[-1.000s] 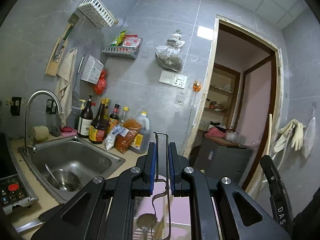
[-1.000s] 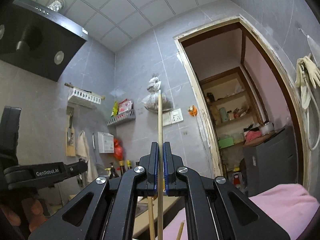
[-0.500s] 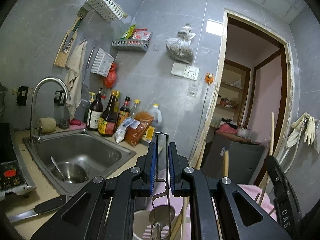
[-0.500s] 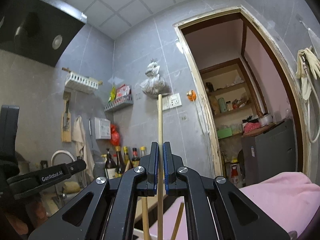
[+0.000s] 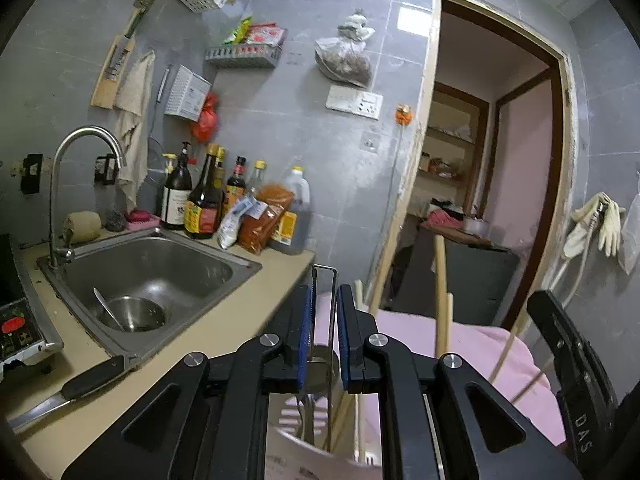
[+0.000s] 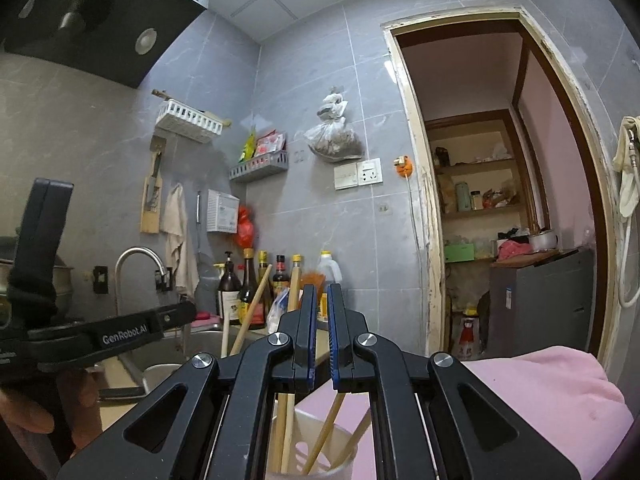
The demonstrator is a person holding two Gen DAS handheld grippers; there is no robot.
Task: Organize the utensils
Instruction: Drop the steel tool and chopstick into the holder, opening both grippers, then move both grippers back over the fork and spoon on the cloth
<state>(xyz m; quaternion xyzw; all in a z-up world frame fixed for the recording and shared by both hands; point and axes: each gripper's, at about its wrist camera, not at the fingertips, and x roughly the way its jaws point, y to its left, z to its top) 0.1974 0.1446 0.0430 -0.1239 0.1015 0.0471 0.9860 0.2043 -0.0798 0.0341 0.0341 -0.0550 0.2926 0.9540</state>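
While the left gripper [image 5: 322, 334] hangs over the white slotted plastic utensil cup [image 5: 312, 436], its blue-padded jaws stand slightly apart around the thin wire-loop handle of a metal utensil [image 5: 323, 312], whose lower end sits inside the cup; whether the pads touch the wire cannot be told. The right gripper [image 6: 319, 342] is parted with nothing between its jaws, directly above the same cup [image 6: 308, 440], where several wooden chopsticks [image 6: 326, 432] lean against the rim.

Judgement: the step in hand is release and withdrawal. Each gripper should open fully and lift straight up along the handles, so no stick is dragged out or the light cup tipped.

Clearances: the cup stands past the beige counter edge [image 5: 280, 280], against pink cloth [image 5: 472, 344]. The steel sink [image 5: 152, 264] and black-handled knife [image 5: 72, 388] lie left; open room lies above and toward the doorway [image 5: 492, 184].
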